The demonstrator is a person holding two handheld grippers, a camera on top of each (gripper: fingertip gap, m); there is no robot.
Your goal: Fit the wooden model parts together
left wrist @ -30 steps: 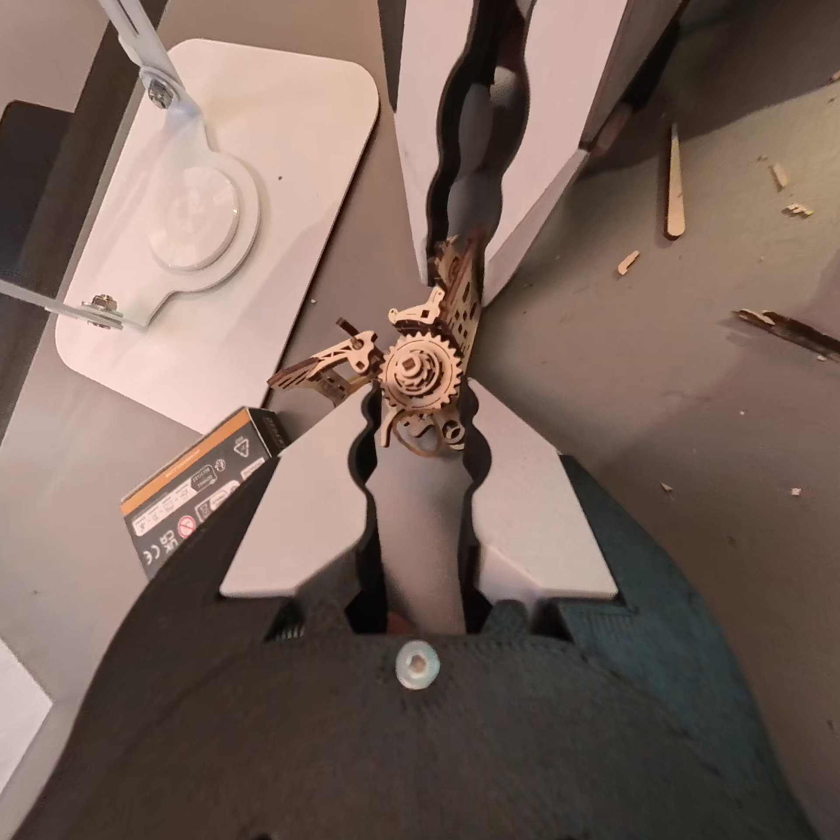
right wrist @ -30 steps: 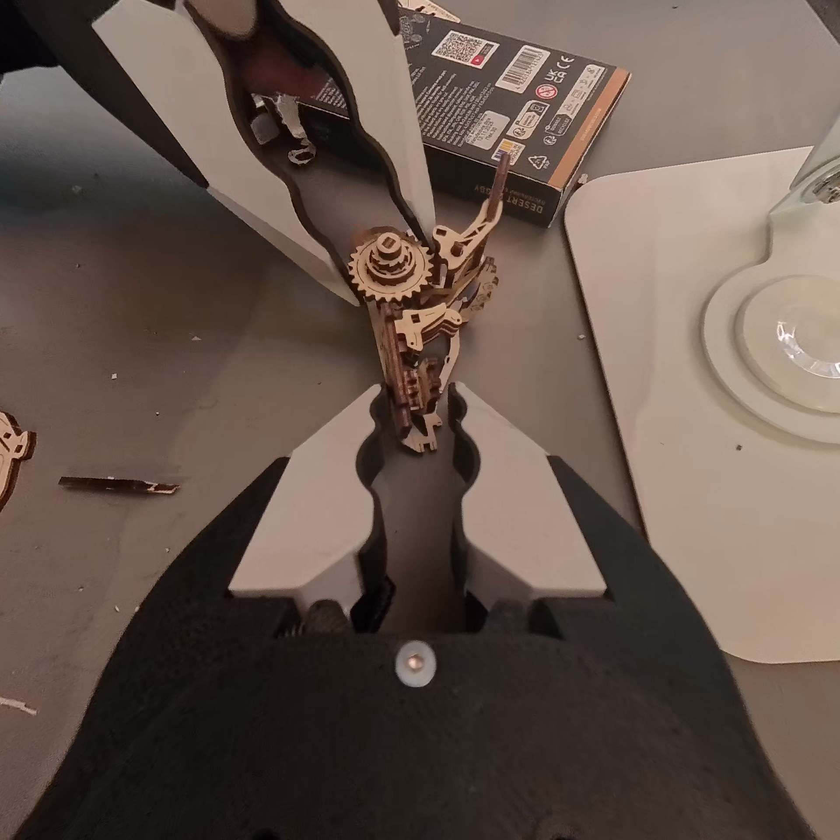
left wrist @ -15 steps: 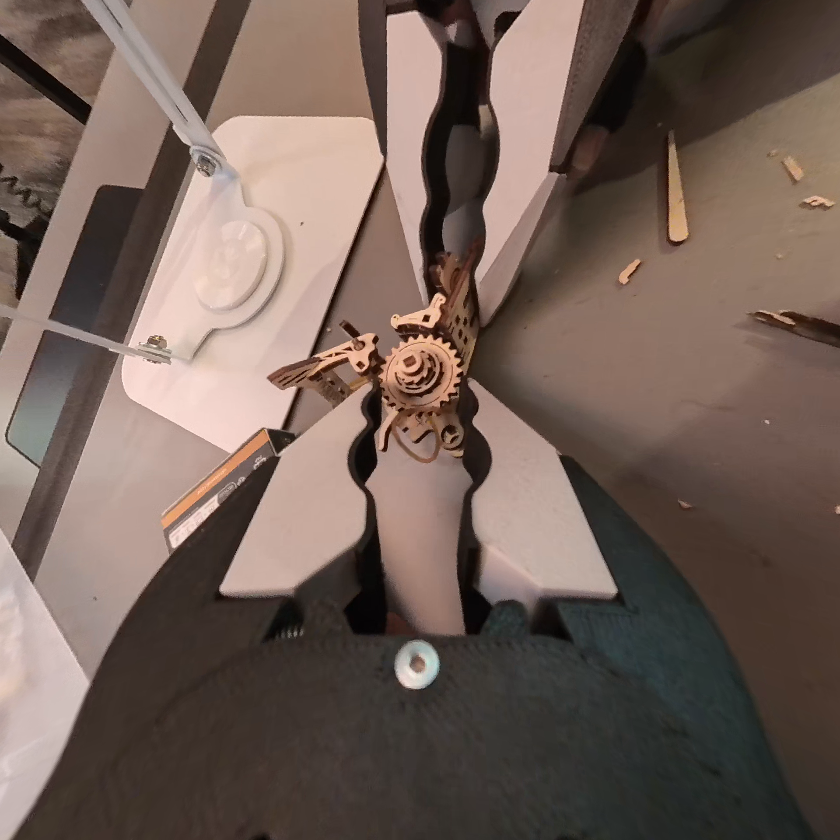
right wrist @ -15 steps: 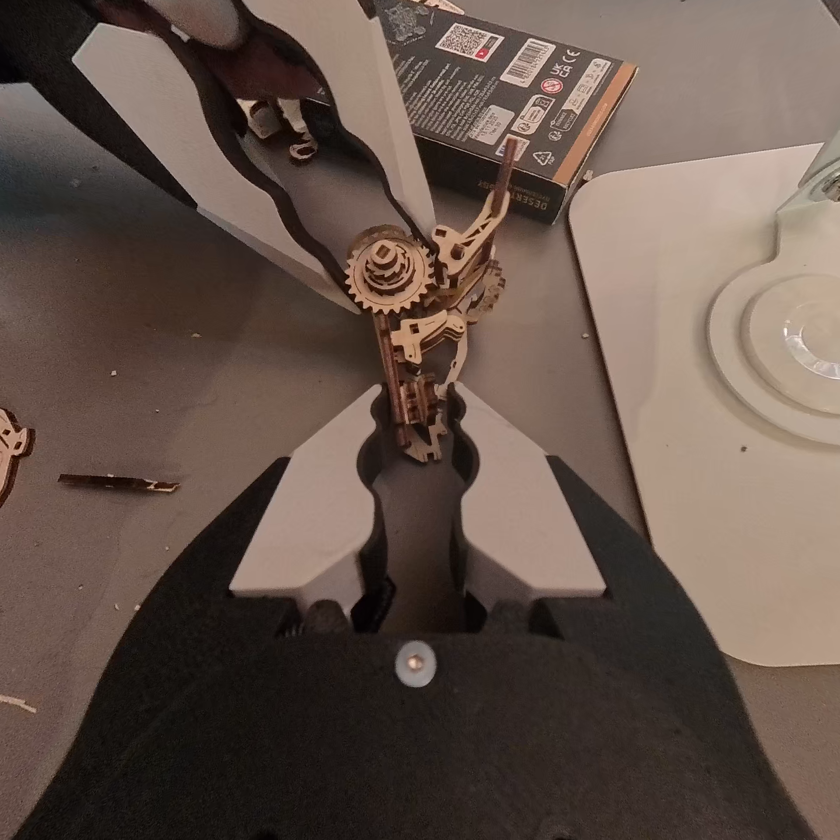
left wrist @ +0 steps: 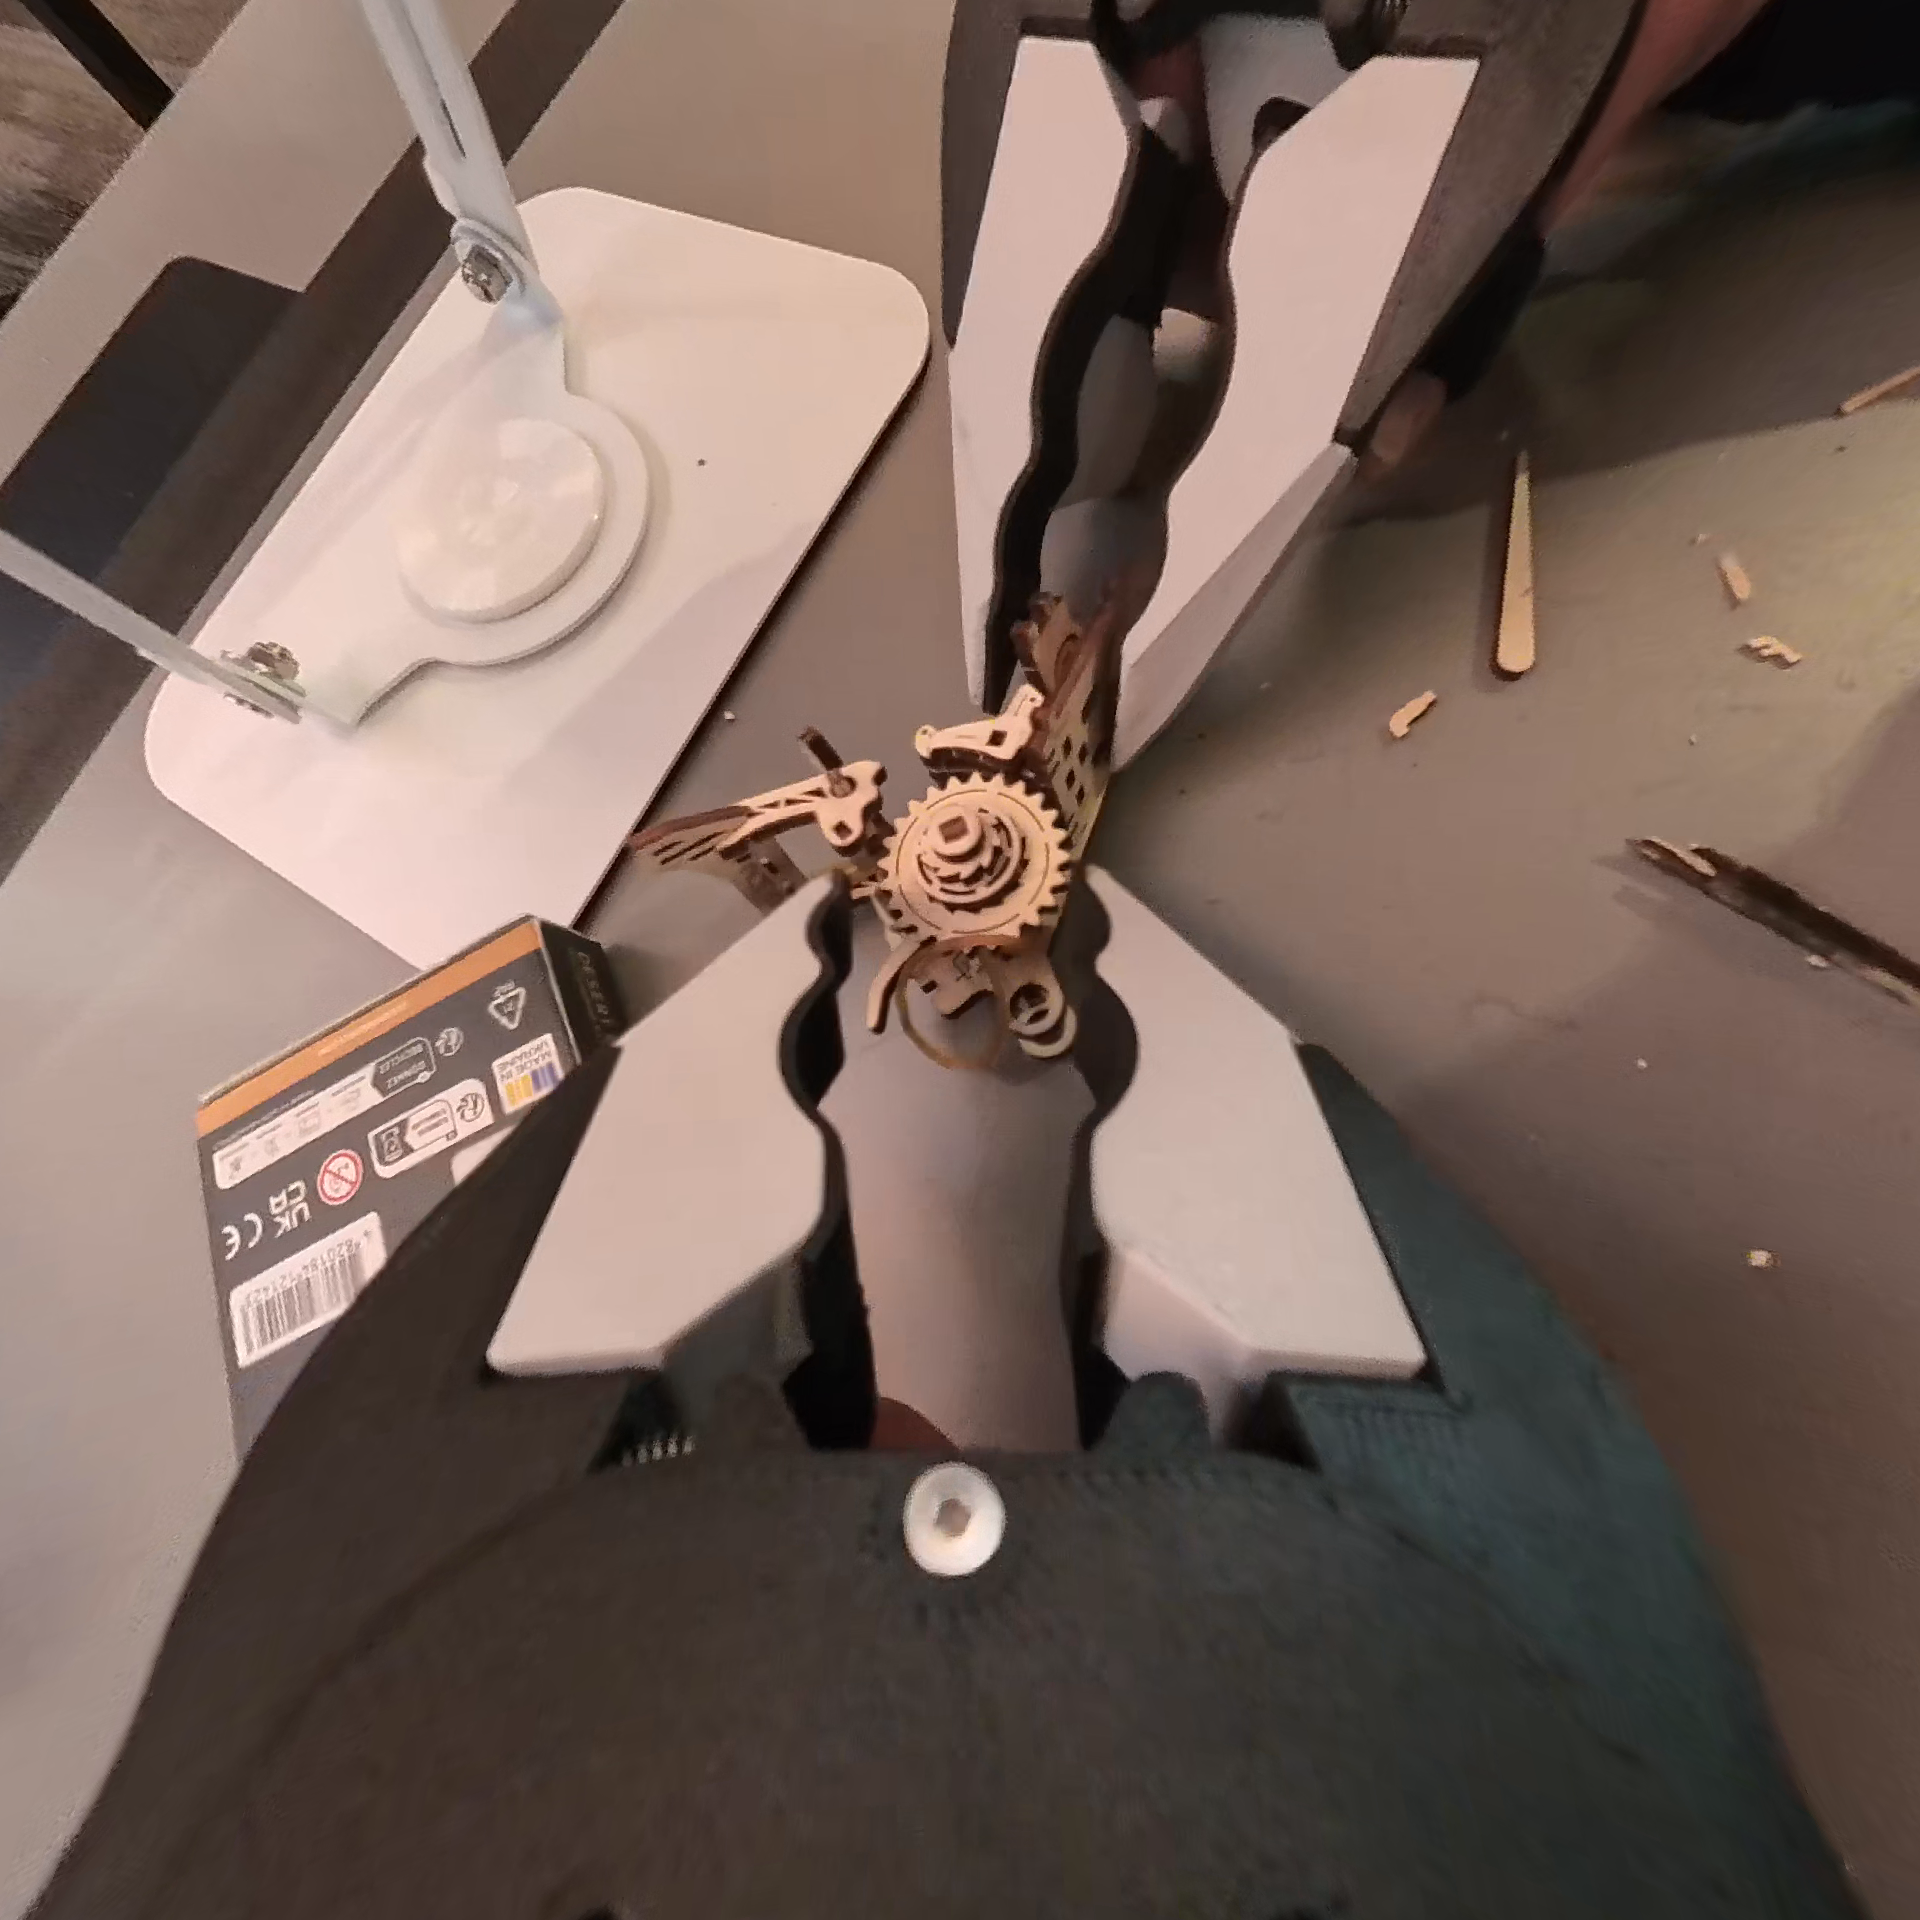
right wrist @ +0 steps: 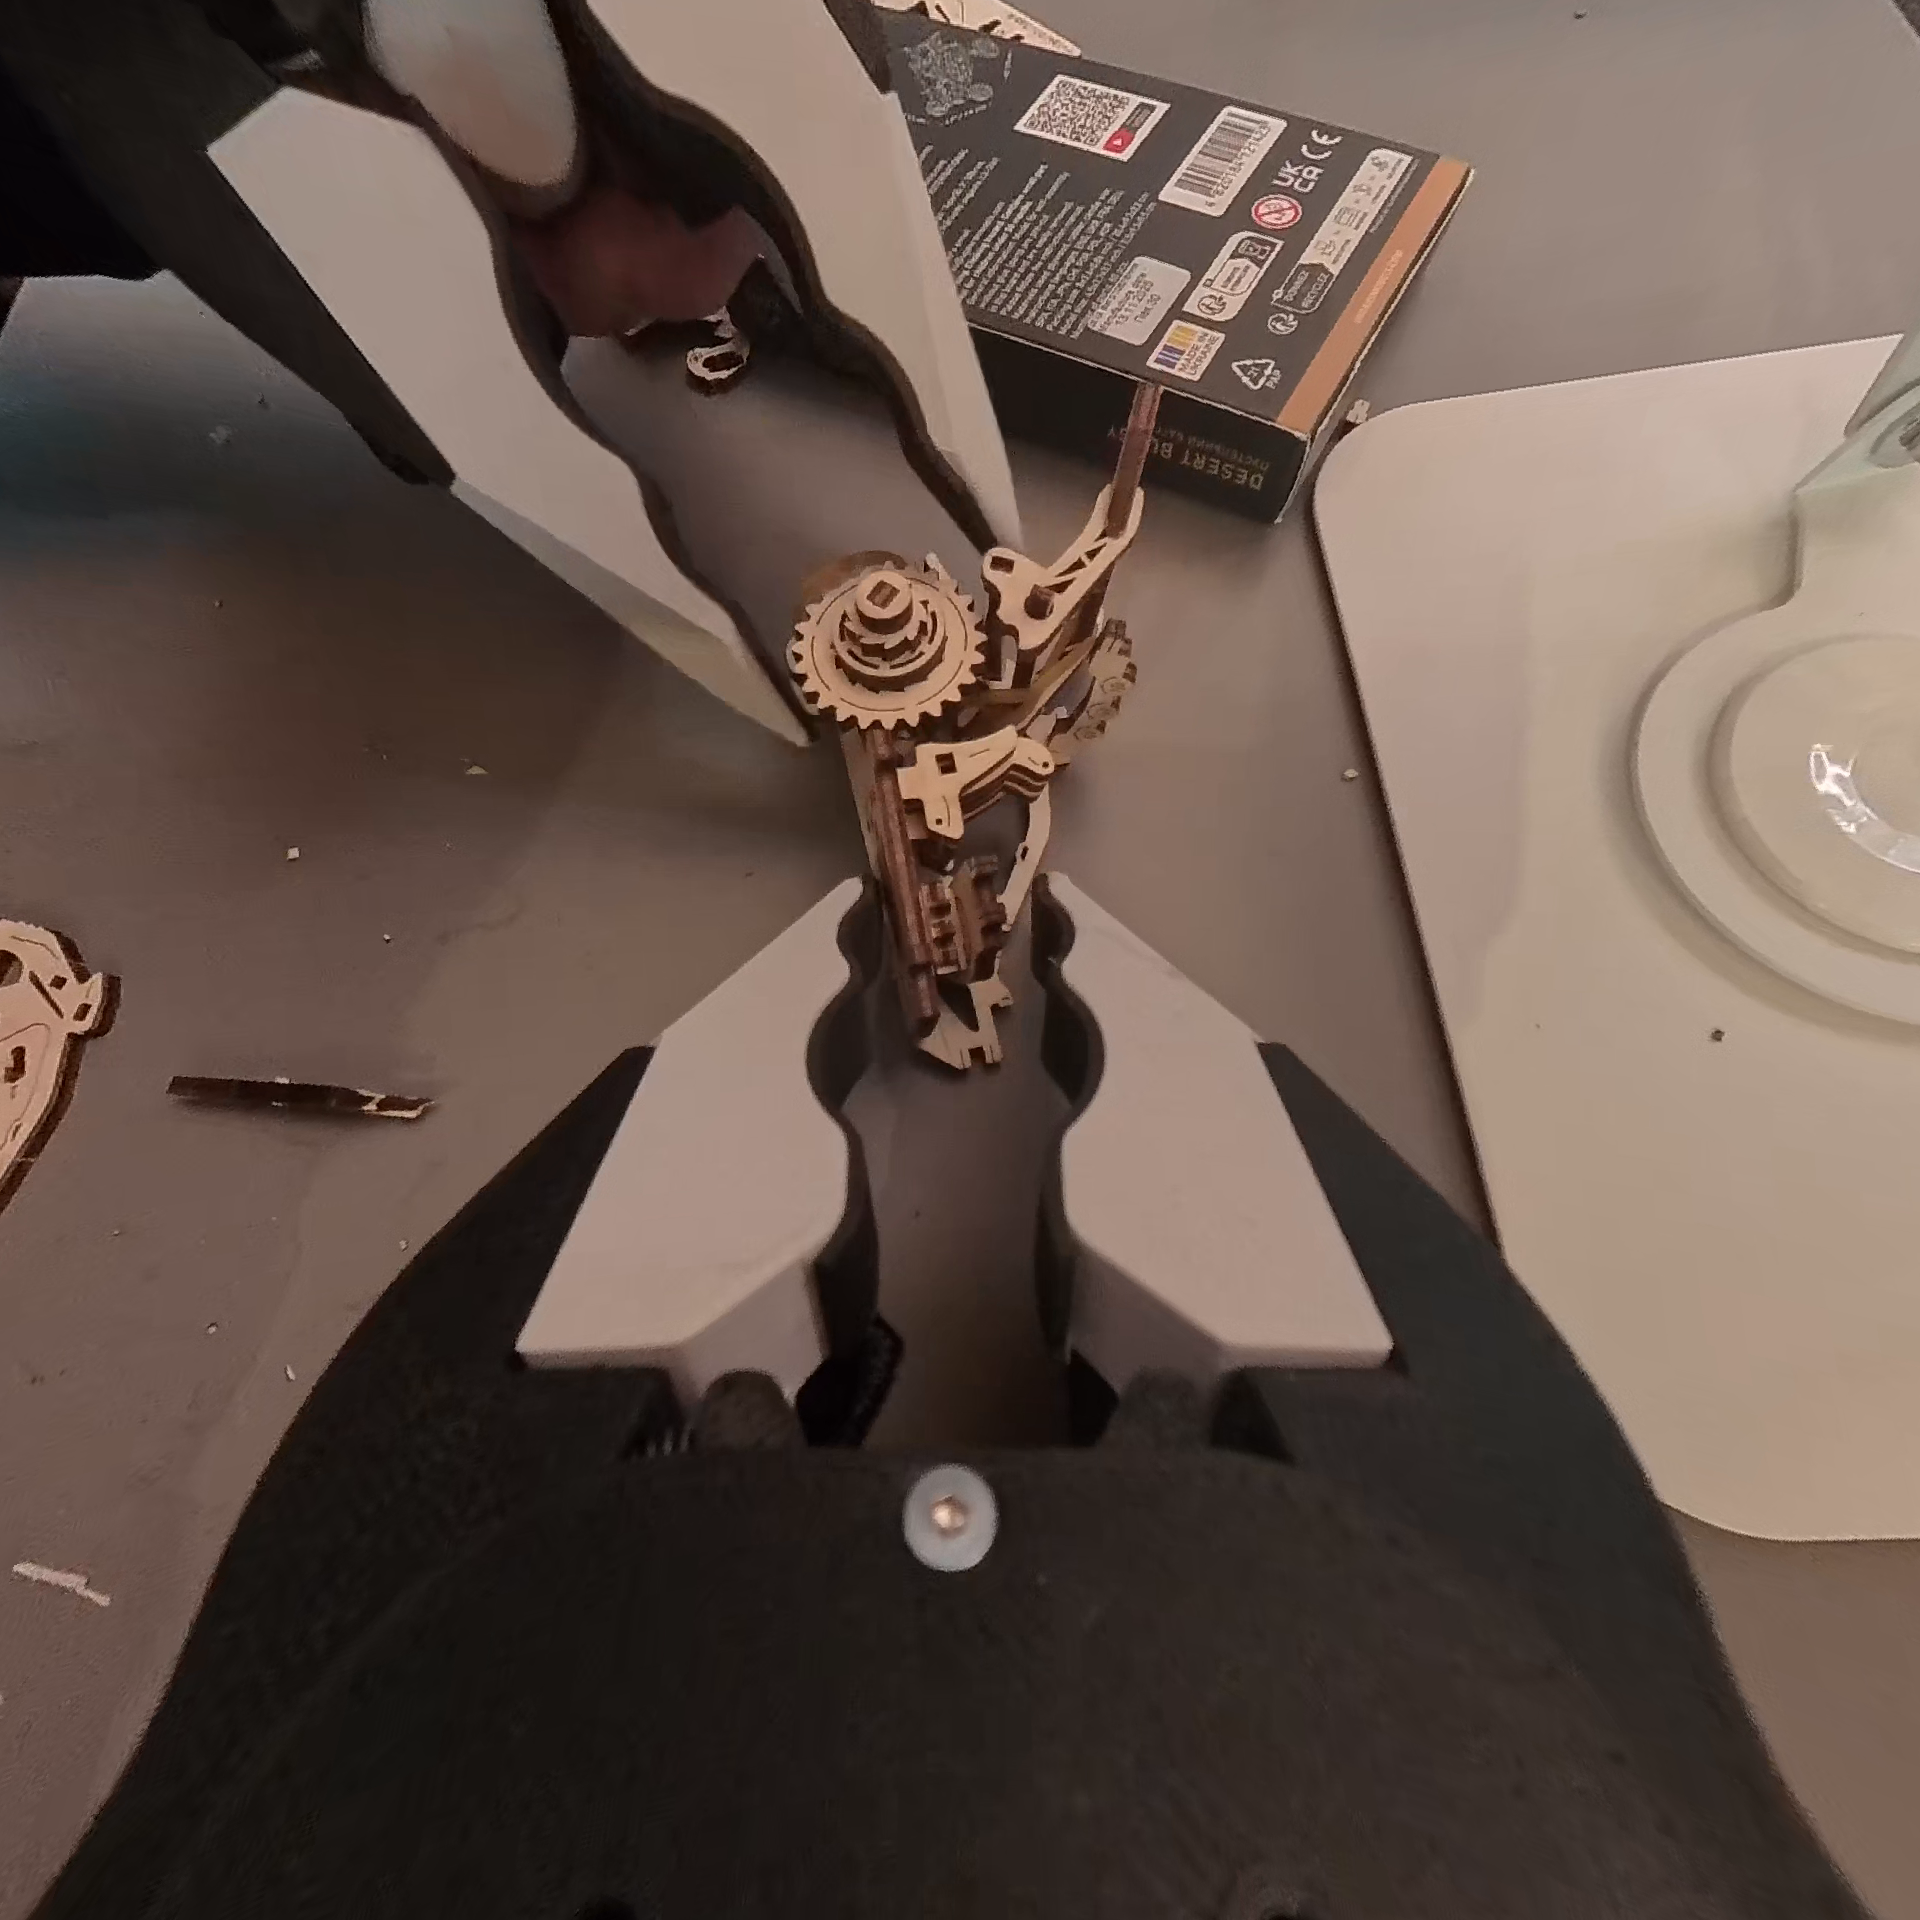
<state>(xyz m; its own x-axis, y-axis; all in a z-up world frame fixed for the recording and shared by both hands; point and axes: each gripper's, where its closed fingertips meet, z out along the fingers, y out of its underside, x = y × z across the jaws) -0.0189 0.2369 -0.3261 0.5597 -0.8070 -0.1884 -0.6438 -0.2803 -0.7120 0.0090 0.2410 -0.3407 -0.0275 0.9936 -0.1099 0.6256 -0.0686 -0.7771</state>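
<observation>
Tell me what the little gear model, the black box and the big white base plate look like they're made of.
Gear model: thin laser-cut plywood, pale matt faces with dark scorched edges. Black box: printed cardboard, its side panel showing a brown kraft-coloured band. White base plate: smooth with rounded corners and a soft sheen, probably painted metal or plastic; the look does not settle which.

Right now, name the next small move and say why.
Probably ease the right gripper off the wooden model, leaving it in the left gripper. Both grip the same assembly, so neither can fetch the loose wooden part on the table.
</observation>
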